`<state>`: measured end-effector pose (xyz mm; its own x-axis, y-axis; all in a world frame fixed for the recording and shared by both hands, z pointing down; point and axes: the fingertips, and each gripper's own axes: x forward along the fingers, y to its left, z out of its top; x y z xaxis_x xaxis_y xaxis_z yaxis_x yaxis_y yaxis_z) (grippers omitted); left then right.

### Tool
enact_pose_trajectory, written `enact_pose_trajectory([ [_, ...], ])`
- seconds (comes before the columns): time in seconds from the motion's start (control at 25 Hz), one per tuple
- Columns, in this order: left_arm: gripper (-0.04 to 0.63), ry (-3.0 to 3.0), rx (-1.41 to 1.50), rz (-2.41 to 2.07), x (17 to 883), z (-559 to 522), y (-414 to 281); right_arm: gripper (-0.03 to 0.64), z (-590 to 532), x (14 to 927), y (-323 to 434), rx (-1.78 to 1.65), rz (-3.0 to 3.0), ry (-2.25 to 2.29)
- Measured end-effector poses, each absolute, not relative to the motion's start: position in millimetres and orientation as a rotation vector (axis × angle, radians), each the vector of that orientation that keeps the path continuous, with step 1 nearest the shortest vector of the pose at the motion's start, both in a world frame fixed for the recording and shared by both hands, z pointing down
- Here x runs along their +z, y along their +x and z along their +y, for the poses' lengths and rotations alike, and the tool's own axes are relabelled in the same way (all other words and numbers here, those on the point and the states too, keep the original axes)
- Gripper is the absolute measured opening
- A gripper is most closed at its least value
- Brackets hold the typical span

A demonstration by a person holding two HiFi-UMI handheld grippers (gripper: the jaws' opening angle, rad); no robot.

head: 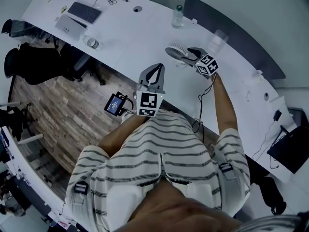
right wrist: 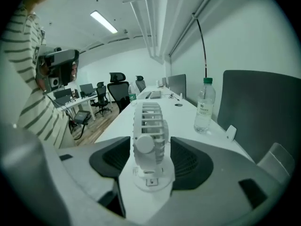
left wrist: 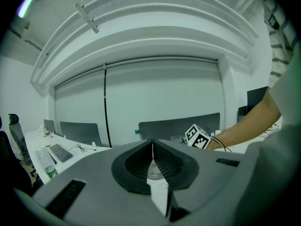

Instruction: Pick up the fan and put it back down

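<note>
on the desk point(right wrist: 184, 120), fan point(right wrist: 149, 126) upright between parted jaws of right gripper point(right wrist: 151, 149)

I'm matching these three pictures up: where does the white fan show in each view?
Head view: fan on the desk, upper centre.
Left gripper view: fan small, low centre, only a ribbed face showing; likely it, not certain.
Right gripper view: fan dead centre, upright, close up.
Shared landmark: the green-capped water bottle.

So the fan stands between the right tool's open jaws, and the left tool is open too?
No, the left tool is shut and empty, as the left gripper view shows. The fan does stand between the right tool's open jaws.
</note>
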<state>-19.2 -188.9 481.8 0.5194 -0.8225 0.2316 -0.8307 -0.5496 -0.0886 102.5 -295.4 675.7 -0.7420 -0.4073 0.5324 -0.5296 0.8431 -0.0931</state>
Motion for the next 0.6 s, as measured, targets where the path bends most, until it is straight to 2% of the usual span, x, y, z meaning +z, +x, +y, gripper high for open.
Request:
enact_pose_trajectory([
  [0.6,0.008,2.708,0.419,-1.472,486.7,-190.0,-23.5,0.236,-311.1,690.1,89.5,0.366,-2.53,0.772],
])
